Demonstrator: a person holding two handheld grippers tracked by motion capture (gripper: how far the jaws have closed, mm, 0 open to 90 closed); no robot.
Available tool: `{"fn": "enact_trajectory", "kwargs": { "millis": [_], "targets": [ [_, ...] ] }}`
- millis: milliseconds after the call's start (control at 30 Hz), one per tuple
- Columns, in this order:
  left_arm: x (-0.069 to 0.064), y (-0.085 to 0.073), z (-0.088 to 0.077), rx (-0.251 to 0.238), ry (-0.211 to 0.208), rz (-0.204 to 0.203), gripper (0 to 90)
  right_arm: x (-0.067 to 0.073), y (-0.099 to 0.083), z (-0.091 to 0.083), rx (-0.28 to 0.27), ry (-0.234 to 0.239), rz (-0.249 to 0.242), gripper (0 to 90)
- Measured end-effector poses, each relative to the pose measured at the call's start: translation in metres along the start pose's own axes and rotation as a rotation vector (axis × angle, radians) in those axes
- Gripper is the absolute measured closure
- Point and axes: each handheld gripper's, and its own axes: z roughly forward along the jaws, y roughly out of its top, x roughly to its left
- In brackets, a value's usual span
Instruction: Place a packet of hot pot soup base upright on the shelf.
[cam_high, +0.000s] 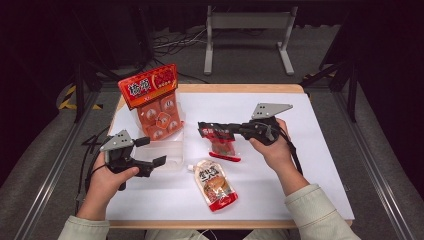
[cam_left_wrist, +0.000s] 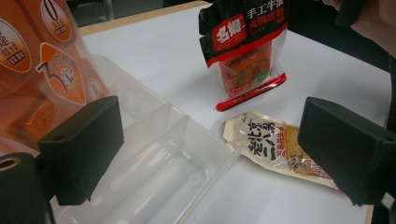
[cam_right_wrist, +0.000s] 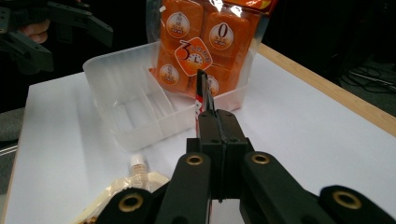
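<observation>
High view: I have my right gripper (cam_high: 216, 131) clamped on the top edge of the red-black pouch (cam_high: 220, 140), so it hangs above the table (cam_high: 310, 150), near the clear bin (cam_high: 165, 150), likely bound there.

Left gripper view: my left gripper (cam_left_wrist: 210, 144) stands wide open and empty, poised beside the bin, hand level.

Right gripper view: jaws pinched tight on the pouch edge, aimed toward the orange pack (cam_right_wrist: 201, 46) standing in the bin.

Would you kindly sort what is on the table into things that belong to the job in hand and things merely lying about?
In the job:
- right gripper, shut on the black-and-red sachet
- clear divided tray
- orange pack standing in the tray

Lying about:
- spouted pouch
- left gripper, open beside the tray
</observation>
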Motion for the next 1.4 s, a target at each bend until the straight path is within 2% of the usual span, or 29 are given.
{"fn": "enact_trajectory", "kwargs": {
  "millis": [467, 567, 667, 733, 800, 867, 1067, 1233, 1300, 1400],
  "targets": [
    [-0.007, 0.002, 0.014, -0.002, -0.020, 0.015, 8.3, 0.020, 0.017, -0.001, -0.004, 0.046, -0.058, 90.0],
    [-0.009, 0.003, 0.019, -0.002, -0.027, 0.021, 8.4, 0.030, 0.025, -0.001, -0.017, 0.069, -0.081, 90.0],
    [-0.009, 0.004, 0.022, -0.013, -0.033, 0.029, 8.5, 0.033, 0.028, -0.002, -0.025, 0.078, -0.089, 90.0],
    [-0.010, 0.004, 0.025, -0.037, -0.050, 0.022, 8.9, 0.037, 0.032, -0.002, -0.035, 0.087, -0.098, 90.0],
    [-0.010, 0.004, 0.027, -0.069, -0.089, 0.004, 12.2, 0.040, 0.034, -0.003, -0.043, 0.098, -0.102, 90.0],
    [-0.011, 0.004, 0.031, -0.100, -0.112, 0.002, 12.2, 0.042, 0.035, -0.003, -0.055, 0.113, -0.101, 90.0],
    [-0.014, 0.004, 0.040, -0.111, -0.135, 0.011, 11.3, 0.049, 0.039, -0.001, -0.079, 0.139, -0.108, 90.0],
    [-0.014, 0.005, 0.045, -0.129, -0.168, 0.001, 16.0, 0.053, 0.042, -0.001, -0.096, 0.156, -0.114, 90.0],
    [-0.015, 0.005, 0.048, -0.138, -0.190, -0.015, 16.7, 0.056, 0.043, -0.001, -0.103, 0.164, -0.117, 90.0],
    [-0.016, 0.006, 0.051, -0.158, -0.201, -0.016, 17.4, 0.059, 0.045, 0.000, -0.116, 0.177, -0.122, 90.0]
  ]
}}
